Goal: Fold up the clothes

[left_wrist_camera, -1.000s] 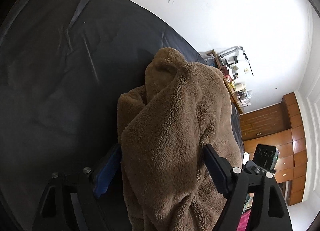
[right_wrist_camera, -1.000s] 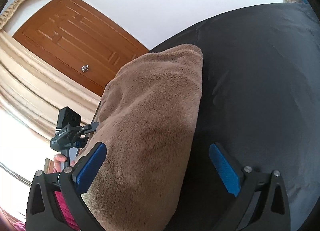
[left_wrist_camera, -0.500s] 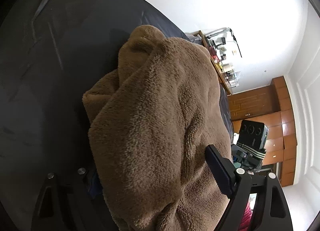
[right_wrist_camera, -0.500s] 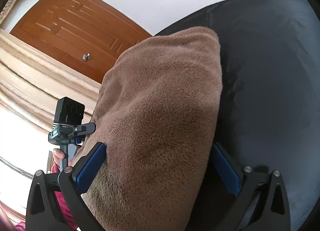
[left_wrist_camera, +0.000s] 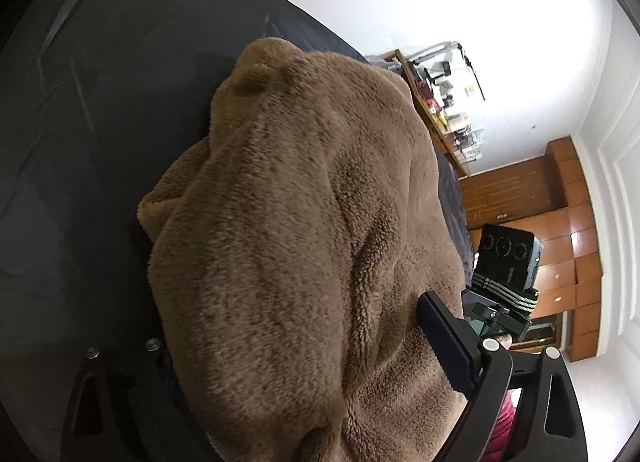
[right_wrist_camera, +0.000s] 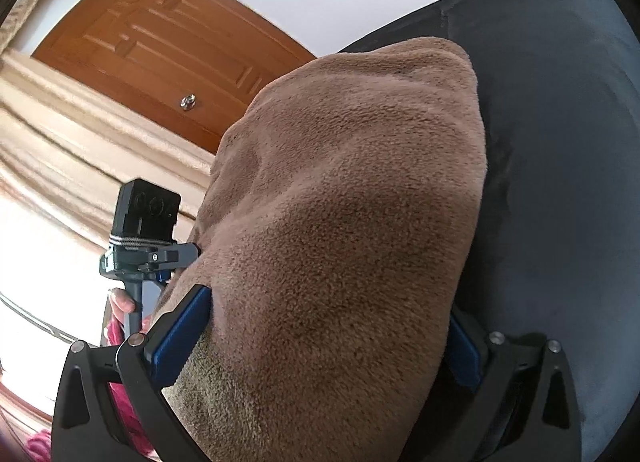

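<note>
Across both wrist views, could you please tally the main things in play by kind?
Brown fleece garment: 1
Tongs: 2, left tongs and right tongs, each with fleece between its fingers
Dark bed cover: 1
Wooden door: 1
Total: 5

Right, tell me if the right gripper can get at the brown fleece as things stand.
Probably yes: the brown fleece already fills the gap of the right gripper, both blue pads against it, nothing between.
</note>
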The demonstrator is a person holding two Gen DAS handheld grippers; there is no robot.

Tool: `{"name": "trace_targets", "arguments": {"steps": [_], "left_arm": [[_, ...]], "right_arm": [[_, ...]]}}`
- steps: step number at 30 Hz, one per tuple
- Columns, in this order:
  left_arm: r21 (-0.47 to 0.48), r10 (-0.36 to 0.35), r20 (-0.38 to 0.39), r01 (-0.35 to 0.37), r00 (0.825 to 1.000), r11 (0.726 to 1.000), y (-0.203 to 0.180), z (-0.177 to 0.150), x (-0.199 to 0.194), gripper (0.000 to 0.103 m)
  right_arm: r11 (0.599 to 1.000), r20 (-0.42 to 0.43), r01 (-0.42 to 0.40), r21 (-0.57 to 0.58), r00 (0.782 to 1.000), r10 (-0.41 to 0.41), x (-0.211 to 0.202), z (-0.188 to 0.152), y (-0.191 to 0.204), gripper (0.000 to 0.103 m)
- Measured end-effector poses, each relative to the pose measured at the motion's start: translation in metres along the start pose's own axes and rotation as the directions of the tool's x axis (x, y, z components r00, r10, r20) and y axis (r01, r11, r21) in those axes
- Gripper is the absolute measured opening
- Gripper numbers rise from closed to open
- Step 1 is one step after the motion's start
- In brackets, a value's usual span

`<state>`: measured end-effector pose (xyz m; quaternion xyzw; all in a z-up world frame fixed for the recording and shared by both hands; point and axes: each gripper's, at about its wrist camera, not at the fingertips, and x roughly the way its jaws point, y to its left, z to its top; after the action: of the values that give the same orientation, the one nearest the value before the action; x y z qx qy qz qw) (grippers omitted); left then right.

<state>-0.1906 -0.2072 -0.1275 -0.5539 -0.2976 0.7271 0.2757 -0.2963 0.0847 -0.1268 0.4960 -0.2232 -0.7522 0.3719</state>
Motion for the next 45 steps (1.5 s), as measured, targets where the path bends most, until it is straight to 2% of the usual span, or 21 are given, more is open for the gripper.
{"name": "trace_targets", "arguments": {"steps": [5, 10, 11, 14, 18, 22, 24, 29, 33, 36, 39, 45], "left_arm": [[0.01, -0.02, 0.0, 0.02, 1.0, 1.0, 0.005, -0.001, -0.005, 0.095], [-0.001, -0.04, 0.036, 0.04, 0.999, 0.999, 0.011, -0.005, -0.01, 0.095], [0.004, -0.034, 0.042, 0.034, 0.999, 0.999, 0.011, -0.007, -0.011, 0.095], [0.001, -0.02, 0.063, 0.02, 0.998, 1.0, 0.012, -0.01, -0.013, 0.093], [-0.041, 0.017, 0.078, -0.014, 0.997, 0.999, 0.017, -0.013, -0.018, 0.075], [-0.073, 0.023, 0.097, -0.016, 0.995, 0.997, 0.013, -0.018, -0.022, 0.061], [-0.07, 0.027, 0.108, -0.02, 0.994, 0.997, 0.004, -0.021, -0.025, 0.056], [-0.028, 0.031, 0.116, -0.028, 0.993, 0.999, -0.026, -0.029, -0.028, 0.055], [0.027, 0.011, 0.105, -0.014, 0.994, 1.0, -0.063, -0.036, -0.017, 0.055], [0.071, -0.01, 0.081, 0.004, 0.997, 0.997, -0.098, -0.044, 0.007, 0.055], [0.126, -0.039, 0.04, 0.034, 0.998, 0.991, -0.138, -0.048, 0.039, 0.055], [0.213, -0.098, -0.052, 0.107, 0.994, 0.971, -0.216, -0.052, 0.12, 0.055]], "right_arm": [[0.997, 0.01, 0.004, -0.072, 1.0, -0.003, 0.005, -0.006, 0.007, 0.103], [0.996, 0.026, 0.035, -0.077, 0.999, -0.033, 0.006, -0.005, 0.011, 0.103], [0.996, 0.029, 0.042, -0.079, 0.999, -0.04, 0.006, -0.005, 0.012, 0.102], [0.992, 0.064, 0.081, -0.093, 0.995, -0.075, 0.005, -0.009, 0.016, 0.089], [0.988, 0.132, 0.111, -0.11, 0.987, -0.096, -0.002, -0.014, 0.025, 0.072], [0.976, 0.197, 0.16, -0.147, 0.972, -0.129, -0.009, -0.019, 0.041, 0.064], [0.972, 0.224, 0.171, -0.158, 0.966, -0.133, -0.011, -0.02, 0.048, 0.061], [0.958, 0.298, 0.205, -0.202, 0.944, -0.139, -0.035, -0.026, 0.069, 0.06], [0.95, 0.356, 0.235, -0.205, 0.922, -0.151, -0.066, -0.04, 0.077, 0.06], [0.943, 0.399, 0.272, -0.191, 0.899, -0.178, -0.096, -0.051, 0.076, 0.06], [0.934, 0.448, 0.317, -0.162, 0.867, -0.217, -0.132, -0.069, 0.069, 0.06], [0.909, 0.533, 0.414, -0.051, 0.781, -0.326, -0.217, -0.101, 0.026, 0.06]]}}
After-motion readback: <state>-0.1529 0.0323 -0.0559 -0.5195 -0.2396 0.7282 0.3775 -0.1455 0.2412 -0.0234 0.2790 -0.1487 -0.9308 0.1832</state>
